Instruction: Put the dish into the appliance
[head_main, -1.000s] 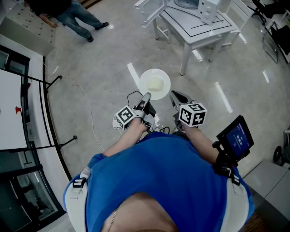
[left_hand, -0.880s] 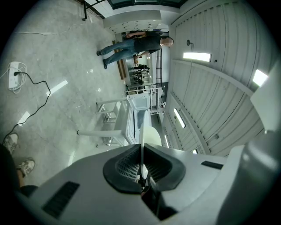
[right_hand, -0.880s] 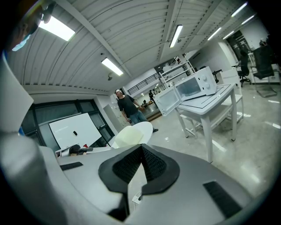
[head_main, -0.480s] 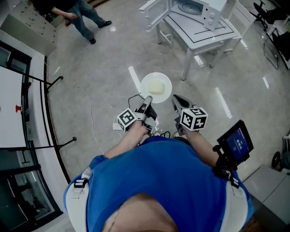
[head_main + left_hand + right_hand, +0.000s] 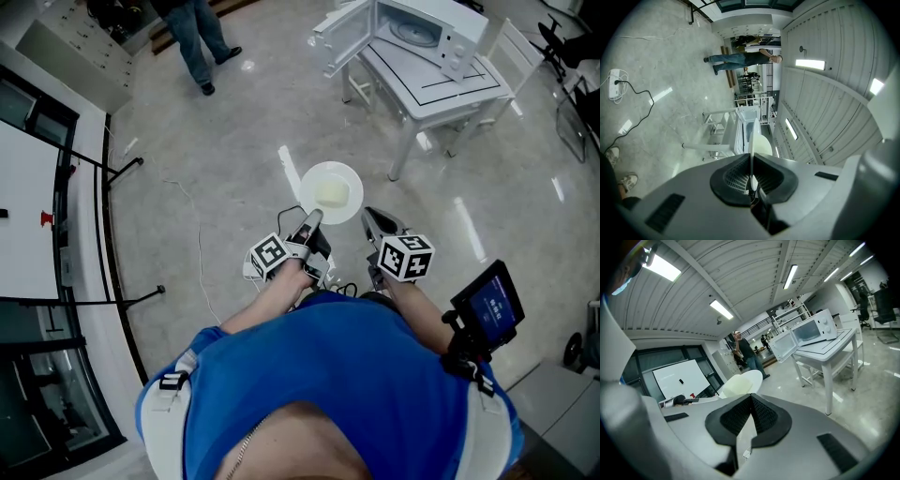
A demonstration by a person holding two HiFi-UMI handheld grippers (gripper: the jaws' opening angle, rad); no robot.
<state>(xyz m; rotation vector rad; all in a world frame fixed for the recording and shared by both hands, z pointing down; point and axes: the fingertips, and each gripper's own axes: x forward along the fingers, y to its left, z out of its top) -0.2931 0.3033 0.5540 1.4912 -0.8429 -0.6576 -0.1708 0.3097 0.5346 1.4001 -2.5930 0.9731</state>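
- My left gripper [image 5: 311,217] is clamping the rim of the white dish [image 5: 331,192], holding it over the grey floor [image 5: 216,159].
- My right gripper [image 5: 368,215] is hanging alongside, jaws together and empty.
- The microwave [image 5: 417,28] is sitting door-open on the white surface [image 5: 459,89] ahead, well apart from the dish.

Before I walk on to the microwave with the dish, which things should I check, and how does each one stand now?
1. Grip: left gripper jaws shut on the plate rim: ok.
2. Load: plate looks level, with the pale food lying on it: ok.
3. Microwave door open: ok.
4. Chamber: only the turntable shows inside: ok.
5. Right gripper free, its jaws together on nothing: ok.
6. Way ahead: bystander stands off to the left of it: ok.
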